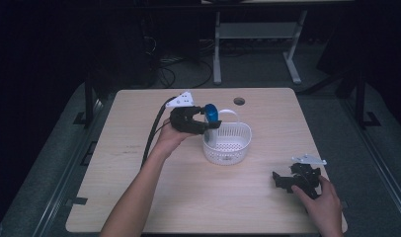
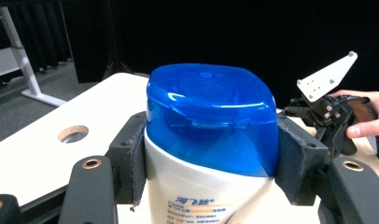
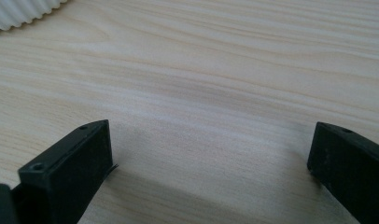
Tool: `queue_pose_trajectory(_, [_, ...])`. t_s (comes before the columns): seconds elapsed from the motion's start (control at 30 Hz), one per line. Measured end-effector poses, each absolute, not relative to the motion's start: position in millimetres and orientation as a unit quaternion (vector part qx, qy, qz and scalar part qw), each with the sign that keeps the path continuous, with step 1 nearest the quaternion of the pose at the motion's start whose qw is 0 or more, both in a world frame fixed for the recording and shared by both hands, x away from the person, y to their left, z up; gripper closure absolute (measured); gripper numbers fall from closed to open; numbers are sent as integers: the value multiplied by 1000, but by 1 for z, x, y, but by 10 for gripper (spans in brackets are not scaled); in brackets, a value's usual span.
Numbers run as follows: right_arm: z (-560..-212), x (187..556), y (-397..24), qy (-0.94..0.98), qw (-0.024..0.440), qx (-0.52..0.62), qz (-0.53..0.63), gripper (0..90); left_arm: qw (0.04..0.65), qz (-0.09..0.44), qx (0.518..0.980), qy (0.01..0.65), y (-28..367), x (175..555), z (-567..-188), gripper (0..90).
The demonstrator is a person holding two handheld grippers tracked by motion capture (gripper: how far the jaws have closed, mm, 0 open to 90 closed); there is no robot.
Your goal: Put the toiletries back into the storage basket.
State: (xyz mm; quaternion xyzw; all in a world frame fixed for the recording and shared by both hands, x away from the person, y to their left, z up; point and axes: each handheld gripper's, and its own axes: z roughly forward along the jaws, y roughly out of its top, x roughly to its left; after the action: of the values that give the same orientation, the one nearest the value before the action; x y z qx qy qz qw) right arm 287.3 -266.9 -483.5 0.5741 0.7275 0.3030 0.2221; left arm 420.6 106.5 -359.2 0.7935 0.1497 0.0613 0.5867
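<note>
Bottle (image 2: 211, 154) with blue flip cap (image 2: 211, 116), white body, upright, clamped at the shoulder between the pads of the left tool (image 1: 201, 121), held above the near-left rim of the white slotted basket (image 1: 228, 144), so basket directly below and slightly right. Blue Chinese characters on the label, partly cut off, not readable. Right tool (image 1: 287, 181) resting on the counter (image 1: 188, 197) well apart, jaws wide, gripping nothing.

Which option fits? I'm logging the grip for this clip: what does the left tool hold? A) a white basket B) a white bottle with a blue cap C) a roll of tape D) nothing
B: in the left gripper view the left tool has its pads pressed on both sides of the white bottle with a blue cap.
</note>
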Motion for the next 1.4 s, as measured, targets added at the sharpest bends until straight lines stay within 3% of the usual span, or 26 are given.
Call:
queue_pose_trajectory(1.23, [-483,287,-267,728,222,574,303,0,567,60,806,155,99,414,-392,363])
queue_pose_trajectory(1.4, [-484,287,-267,727,222,574,303,0,566,69,806,158,104,411,-384,292])
